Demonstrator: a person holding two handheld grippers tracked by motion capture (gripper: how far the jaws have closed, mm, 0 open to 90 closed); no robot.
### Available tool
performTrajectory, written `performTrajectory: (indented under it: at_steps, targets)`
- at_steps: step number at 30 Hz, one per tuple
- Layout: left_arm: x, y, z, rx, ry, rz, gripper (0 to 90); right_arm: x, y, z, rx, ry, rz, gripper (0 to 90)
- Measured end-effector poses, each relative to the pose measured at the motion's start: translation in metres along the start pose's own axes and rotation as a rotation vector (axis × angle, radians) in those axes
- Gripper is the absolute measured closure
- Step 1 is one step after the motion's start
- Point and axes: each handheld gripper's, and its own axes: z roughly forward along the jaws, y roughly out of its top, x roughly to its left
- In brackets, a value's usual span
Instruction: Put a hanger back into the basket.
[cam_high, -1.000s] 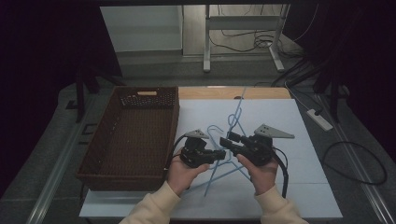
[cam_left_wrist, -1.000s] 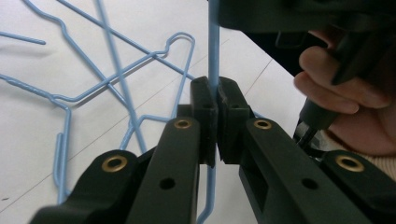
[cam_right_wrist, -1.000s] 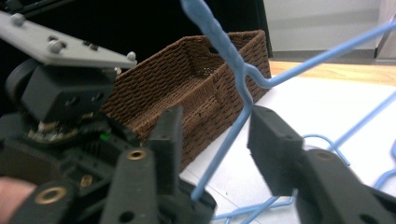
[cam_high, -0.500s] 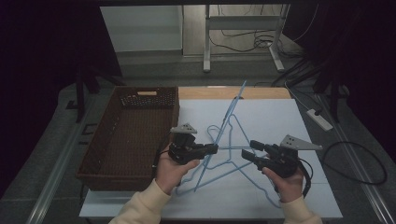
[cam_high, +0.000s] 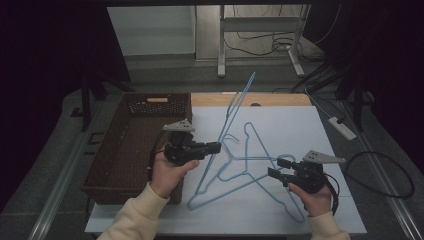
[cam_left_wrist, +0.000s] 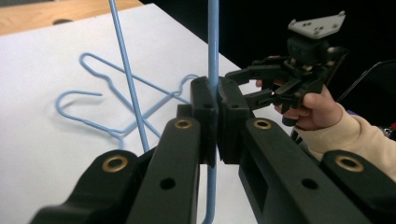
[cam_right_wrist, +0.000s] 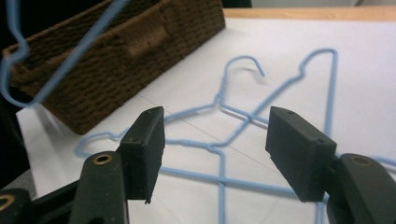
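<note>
Since the earlier frame, the right claw (cam_high: 276, 168) has been drawn back open, while one hanger (cam_high: 239, 107), clamped in the left claw (cam_high: 216, 146), is tilted up beside the basket (cam_high: 117, 150), nearer the left hand.

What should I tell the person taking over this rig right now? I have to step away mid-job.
Left gripper: shut on one blue wire hanger, lifted and tilted above the white sheet.
Right gripper: open, holding nothing, low over the two hangers on the sheet.
Those two lie overlapped beside the brown wicker basket.
Done: one hanger picked up.
Left, probably: get the lifted hanger into the basket, then the other two; check they come apart cleanly.
</note>
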Motion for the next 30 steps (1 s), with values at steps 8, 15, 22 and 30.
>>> performTrajectory:
  at_steps: [8,15,22,30]
  targets:
    - [0.017,0.004,-0.025,-0.022,0.019,-0.011,86.7,-0.008,-0.004,0.000,0.021,-0.041,-0.003,38.3]
    - [0.035,0.001,-0.053,-0.048,0.029,-0.034,86.6,-0.008,-0.005,0.002,0.038,-0.049,-0.003,37.7]
    - [0.045,0.002,-0.083,-0.095,0.032,-0.042,86.8,-0.009,-0.005,0.002,0.041,-0.052,-0.001,37.8]
    - [0.051,0.004,-0.103,-0.093,0.105,-0.017,86.8,-0.007,-0.006,0.004,0.048,-0.052,-0.004,37.8]
